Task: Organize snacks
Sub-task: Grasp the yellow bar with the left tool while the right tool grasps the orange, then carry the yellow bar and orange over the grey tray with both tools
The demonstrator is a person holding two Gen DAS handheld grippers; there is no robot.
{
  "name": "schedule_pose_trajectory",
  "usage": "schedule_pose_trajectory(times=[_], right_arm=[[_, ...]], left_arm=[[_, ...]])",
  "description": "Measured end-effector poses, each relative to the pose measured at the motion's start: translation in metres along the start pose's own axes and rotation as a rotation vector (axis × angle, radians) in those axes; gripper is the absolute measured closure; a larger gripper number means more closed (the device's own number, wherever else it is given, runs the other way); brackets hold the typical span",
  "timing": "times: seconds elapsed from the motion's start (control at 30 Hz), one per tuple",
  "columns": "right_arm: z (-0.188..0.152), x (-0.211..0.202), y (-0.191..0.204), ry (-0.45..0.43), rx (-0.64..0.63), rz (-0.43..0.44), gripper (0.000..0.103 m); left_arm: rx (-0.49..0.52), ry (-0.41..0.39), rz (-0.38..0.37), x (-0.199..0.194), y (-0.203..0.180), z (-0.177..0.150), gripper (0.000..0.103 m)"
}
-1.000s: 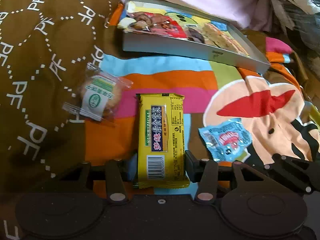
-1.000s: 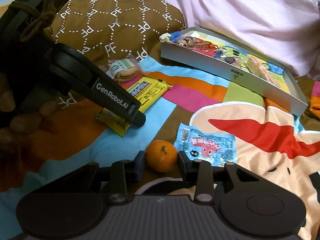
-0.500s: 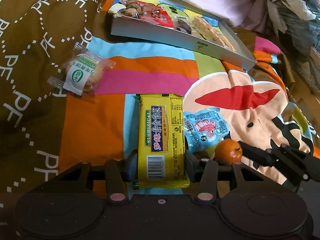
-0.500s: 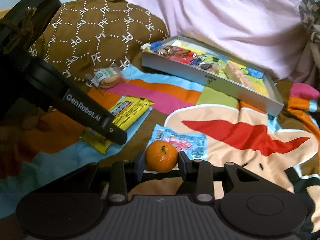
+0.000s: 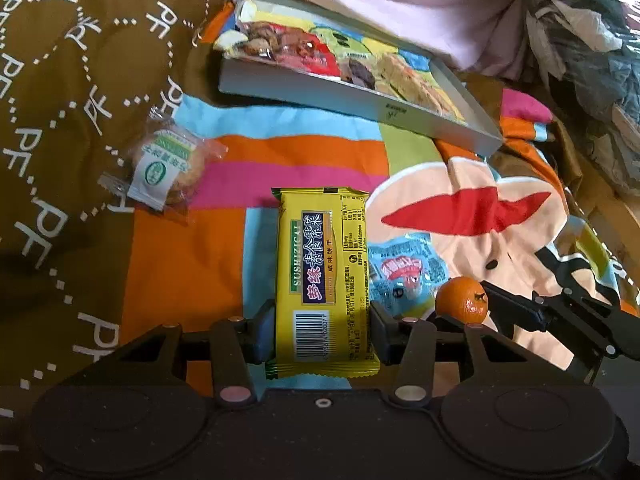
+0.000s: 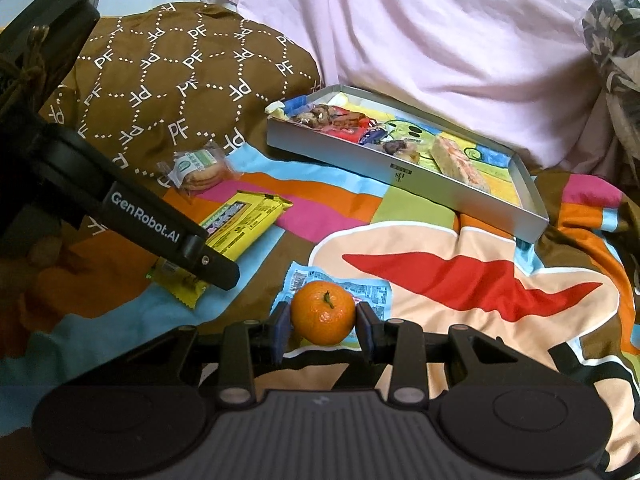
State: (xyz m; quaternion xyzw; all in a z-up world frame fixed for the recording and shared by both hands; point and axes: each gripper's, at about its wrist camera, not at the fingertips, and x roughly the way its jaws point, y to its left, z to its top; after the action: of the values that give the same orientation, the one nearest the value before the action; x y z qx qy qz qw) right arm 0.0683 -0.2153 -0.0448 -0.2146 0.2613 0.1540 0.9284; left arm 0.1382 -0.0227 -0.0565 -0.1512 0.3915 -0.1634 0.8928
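My left gripper [image 5: 322,334] is shut on the near end of a yellow biscuit pack [image 5: 324,276], held above the bedspread; the pack also shows in the right wrist view [image 6: 240,224]. My right gripper [image 6: 322,326] is shut on a small orange [image 6: 323,312], which also shows in the left wrist view [image 5: 462,300]. A blue snack packet [image 5: 404,272] lies flat under the orange. A clear-wrapped round cookie [image 5: 168,164] lies at the left. A grey tray [image 6: 400,172] holding several snacks sits at the back.
A brown patterned pillow [image 6: 180,76] rises at the left. A pink sheet [image 6: 440,32] lies behind the tray. Crumpled dark fabric [image 5: 592,40] is at the right. The colourful bedspread [image 6: 460,264] is uneven and folded.
Both grippers have risen with their loads. The orange has lifted off the bedspread, above the blue packet. The yellow pack has stayed in my left gripper, which has moved right.
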Motion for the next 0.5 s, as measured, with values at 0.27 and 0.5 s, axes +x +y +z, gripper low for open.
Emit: schedule_pose_trajectory(times=[0.27,0.5], right_arm=[[0.004,0.002,-0.002,-0.015,0.005,-0.008,0.064],[0.012,0.007,-0.011,-0.043,0.013,-0.011,0.064]], left_arm=[[0.011,-0.061,0.023,-0.008,-0.001,0.003,0.054],[0.025,-0.117,0.056,-0.015,0.0,0.018,0.054]])
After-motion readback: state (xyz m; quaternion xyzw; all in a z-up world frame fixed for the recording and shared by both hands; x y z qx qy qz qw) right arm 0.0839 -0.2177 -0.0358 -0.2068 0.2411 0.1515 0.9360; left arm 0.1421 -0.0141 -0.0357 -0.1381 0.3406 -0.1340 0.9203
